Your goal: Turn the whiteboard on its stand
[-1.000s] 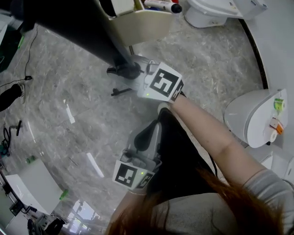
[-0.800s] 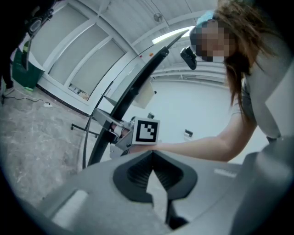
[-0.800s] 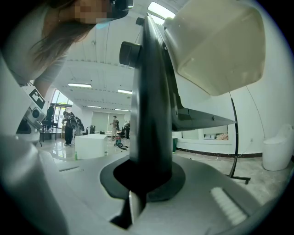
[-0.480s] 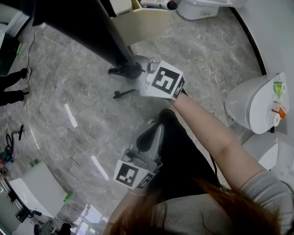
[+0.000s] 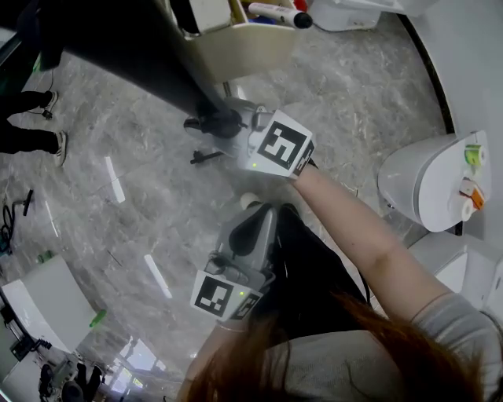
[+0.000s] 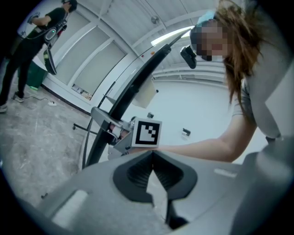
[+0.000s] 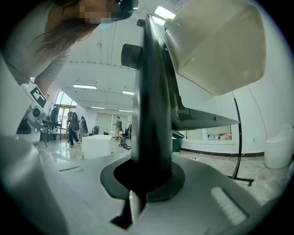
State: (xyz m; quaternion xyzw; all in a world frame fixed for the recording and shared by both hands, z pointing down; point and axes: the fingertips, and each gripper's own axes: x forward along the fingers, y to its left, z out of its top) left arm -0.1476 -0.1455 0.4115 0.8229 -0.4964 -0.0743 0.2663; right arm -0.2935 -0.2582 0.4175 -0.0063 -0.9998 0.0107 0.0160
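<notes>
The whiteboard shows edge-on as a black frame (image 5: 149, 67) running from the upper left down to my right gripper (image 5: 214, 122). A beige pen tray (image 5: 236, 43) with a marker (image 5: 279, 13) hangs on it. The right gripper is shut on the frame's edge; in the right gripper view the black frame (image 7: 151, 101) rises straight out of the closed right gripper (image 7: 146, 183), with the pen tray (image 7: 220, 46) at the upper right. My left gripper (image 5: 255, 216) hovers lower, near my body, shut and empty. The left gripper (image 6: 153, 158) faces the right gripper's marker cube (image 6: 147, 133).
A stand foot (image 5: 206, 157) lies on the grey marble floor. White rounded bins (image 5: 428, 188) stand at the right. A bystander's legs (image 5: 27, 118) are at the left, a white table (image 5: 39, 302) at the lower left. A stand leg (image 7: 239, 137) and distant people (image 7: 73, 128) show behind.
The right gripper keeps its hold on the frame's edge. The pen tray has come further into view, and a bystander's legs have moved in at the left.
</notes>
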